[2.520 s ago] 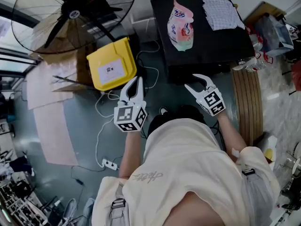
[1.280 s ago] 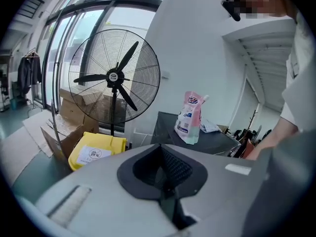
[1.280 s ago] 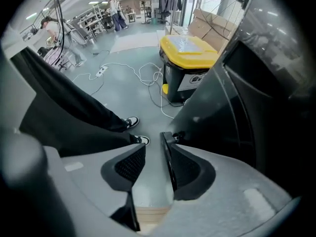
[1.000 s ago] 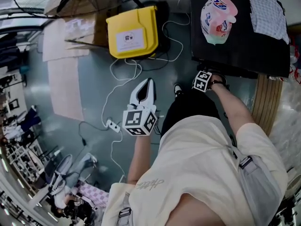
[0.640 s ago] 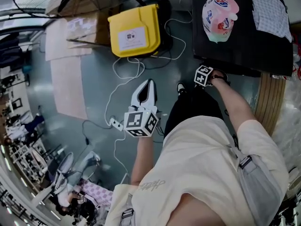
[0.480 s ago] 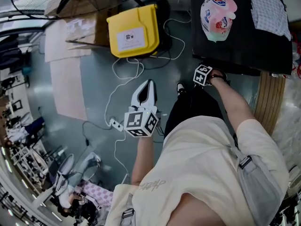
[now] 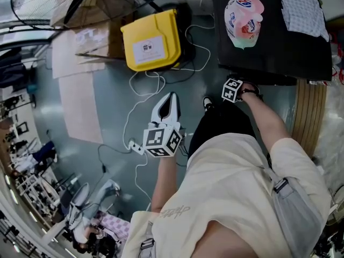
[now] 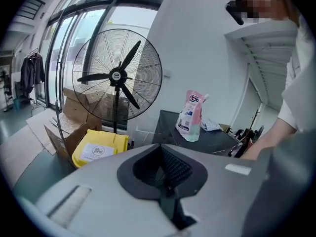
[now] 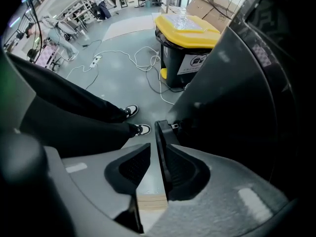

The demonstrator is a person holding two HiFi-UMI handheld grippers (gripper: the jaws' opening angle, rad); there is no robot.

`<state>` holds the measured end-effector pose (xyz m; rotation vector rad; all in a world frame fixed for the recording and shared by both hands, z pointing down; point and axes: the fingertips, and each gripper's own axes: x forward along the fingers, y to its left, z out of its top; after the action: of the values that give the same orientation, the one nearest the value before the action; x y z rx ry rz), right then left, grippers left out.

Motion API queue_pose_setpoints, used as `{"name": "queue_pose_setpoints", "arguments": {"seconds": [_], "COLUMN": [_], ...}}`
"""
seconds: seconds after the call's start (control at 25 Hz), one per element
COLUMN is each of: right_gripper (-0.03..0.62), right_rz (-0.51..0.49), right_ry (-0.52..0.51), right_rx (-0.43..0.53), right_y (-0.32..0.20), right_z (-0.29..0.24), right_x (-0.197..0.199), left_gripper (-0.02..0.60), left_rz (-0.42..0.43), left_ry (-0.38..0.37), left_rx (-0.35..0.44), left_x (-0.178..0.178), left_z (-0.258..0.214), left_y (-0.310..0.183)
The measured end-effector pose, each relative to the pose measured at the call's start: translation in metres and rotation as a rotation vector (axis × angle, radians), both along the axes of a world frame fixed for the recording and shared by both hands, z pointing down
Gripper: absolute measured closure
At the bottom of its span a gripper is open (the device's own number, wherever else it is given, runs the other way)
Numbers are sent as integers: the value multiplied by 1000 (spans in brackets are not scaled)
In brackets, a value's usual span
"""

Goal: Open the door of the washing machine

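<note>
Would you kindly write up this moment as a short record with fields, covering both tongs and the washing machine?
left tongs: shut, empty, over the floor
right tongs: pointing down at the front of the washing machine; jaws have just been opening; door edge between them, with a gap at one pad
on top of it: detergent pouch, checked cloth
nearby: yellow bin

1. A big open workshop or lab hall: grey floor [image 7: 107, 109], tall windows [image 8: 64, 48].
2. Industrial pedestal fan [image 8: 117, 75], cardboard boxes [image 8: 74, 113], yellow-lidded bin [image 7: 150, 40].
3. Loose cables [image 7: 141, 86], power strip [image 7: 136, 147], distant workbenches [image 9: 74, 9] with people.
</note>
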<state>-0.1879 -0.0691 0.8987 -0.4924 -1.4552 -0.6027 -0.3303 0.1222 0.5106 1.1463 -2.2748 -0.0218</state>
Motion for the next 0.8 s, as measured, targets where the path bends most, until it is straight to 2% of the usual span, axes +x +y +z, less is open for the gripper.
{"name": "queue_pose_setpoints", "arguments": {"seconds": [0.24, 0.52, 0.8], "right_gripper": [539, 500, 480], "right_rz": [82, 261, 509], "right_ry": [14, -9, -58], "right_rx": [-29, -60, -64], "right_y": [10, 24, 25], "right_z": [3, 3, -8], "right_x": [12, 33, 64], "left_gripper": [563, 563, 563], "left_rz": [42, 128, 265], "left_ry": [1, 1, -4], "left_rx": [3, 27, 43], "left_x": [-4, -9, -6], "left_z": [3, 5, 1], "left_y": [-2, -10, -26]}}
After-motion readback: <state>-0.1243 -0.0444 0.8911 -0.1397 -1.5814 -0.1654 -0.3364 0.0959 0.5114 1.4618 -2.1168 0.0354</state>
